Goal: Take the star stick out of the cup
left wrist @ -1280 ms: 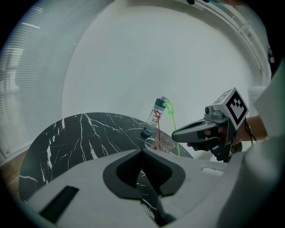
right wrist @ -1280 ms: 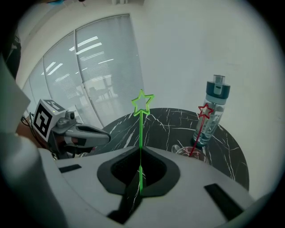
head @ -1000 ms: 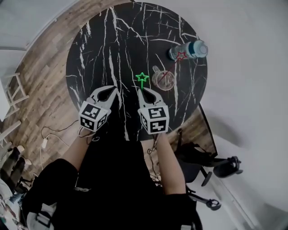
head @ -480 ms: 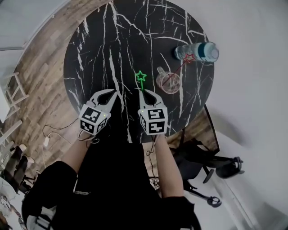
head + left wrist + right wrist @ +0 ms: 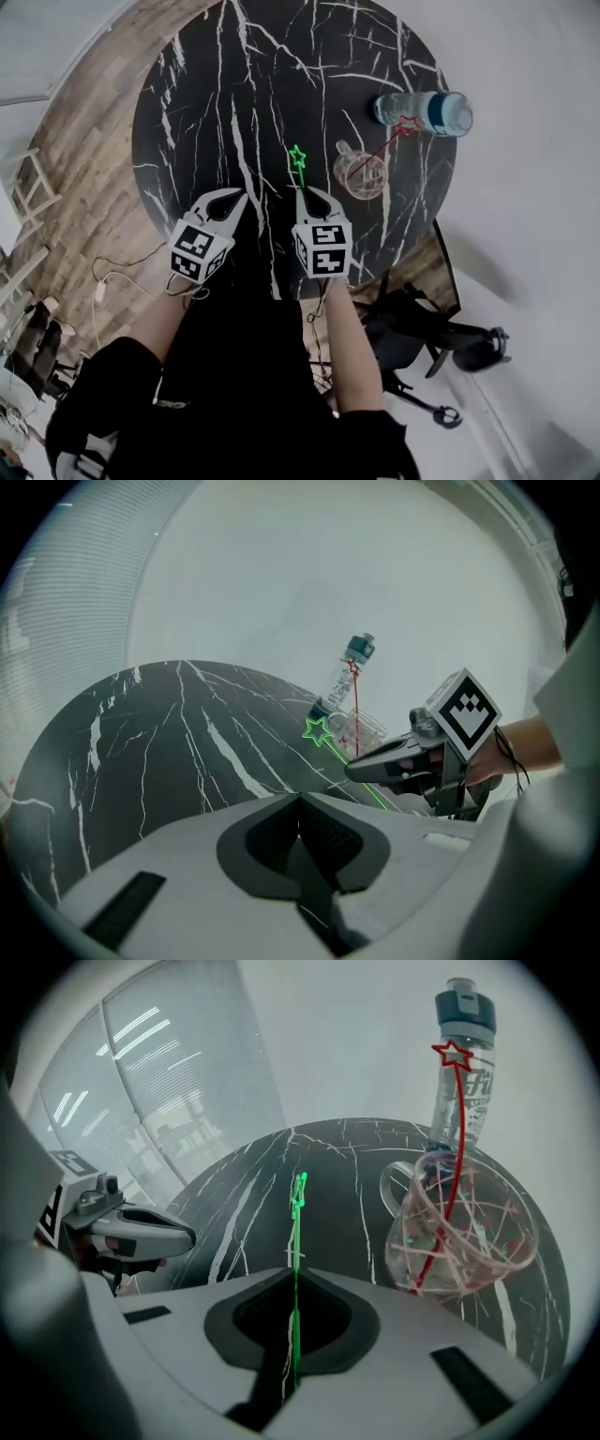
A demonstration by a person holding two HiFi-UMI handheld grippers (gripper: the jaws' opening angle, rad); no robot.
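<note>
While the right gripper was pinching the green star stick, star poking out past its tips and clear of the cup just off to its right, a red star stick leaned inside that cup, bottle right behind it. Left gripper sat alongside, jaws pressed together on nothing

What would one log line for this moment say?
right gripper: shut on green star stick | left gripper: shut, empty | red star stick: in cup

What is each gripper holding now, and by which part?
The right gripper holds the green star stick by its stem, at the end opposite the star. The left gripper is shut, holding nothing.
</note>
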